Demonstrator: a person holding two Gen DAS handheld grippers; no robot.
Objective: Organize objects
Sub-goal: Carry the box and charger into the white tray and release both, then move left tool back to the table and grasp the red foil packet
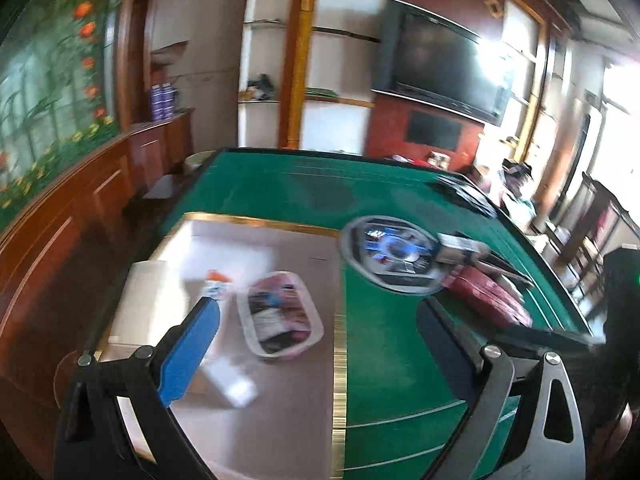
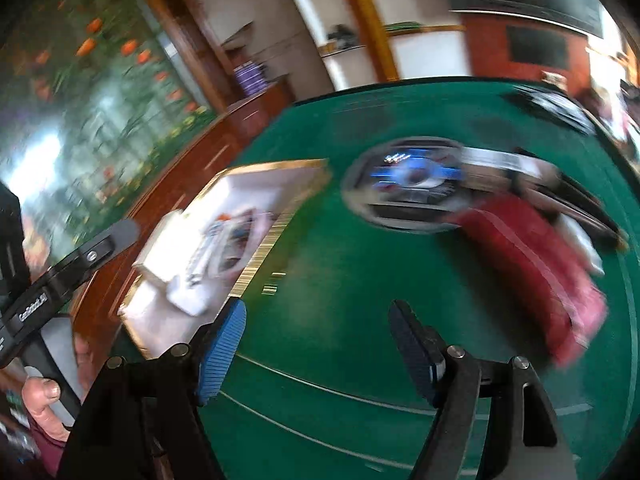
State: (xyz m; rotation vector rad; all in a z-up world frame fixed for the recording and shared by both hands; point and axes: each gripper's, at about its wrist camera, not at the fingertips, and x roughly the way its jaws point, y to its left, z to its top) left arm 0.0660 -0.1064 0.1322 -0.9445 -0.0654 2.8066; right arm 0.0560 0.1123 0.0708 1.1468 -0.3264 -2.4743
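A shallow silver tray with a gold rim (image 1: 256,220) lies on the green table (image 1: 280,184). In it are a clear tub of dark and pink packets (image 1: 280,316), a white tube with an orange top (image 1: 218,284) and a small white box (image 1: 238,390). My left gripper (image 1: 318,312) hangs open and empty above the tray's right edge. To the right sit a round dish with a blue item (image 1: 394,254) and a red pack (image 1: 490,298). My right gripper (image 2: 318,312) is open and empty over bare green cloth, short of the dish (image 2: 404,188) and red pack (image 2: 532,264).
Both views are motion-blurred. A person's hand (image 2: 44,400) holds the left gripper's handle at the right wrist view's left edge. Dark flat items (image 1: 468,194) lie at the table's far right corner. Wooden cabinets (image 1: 104,184), shelves and a wall television (image 1: 440,68) stand behind.
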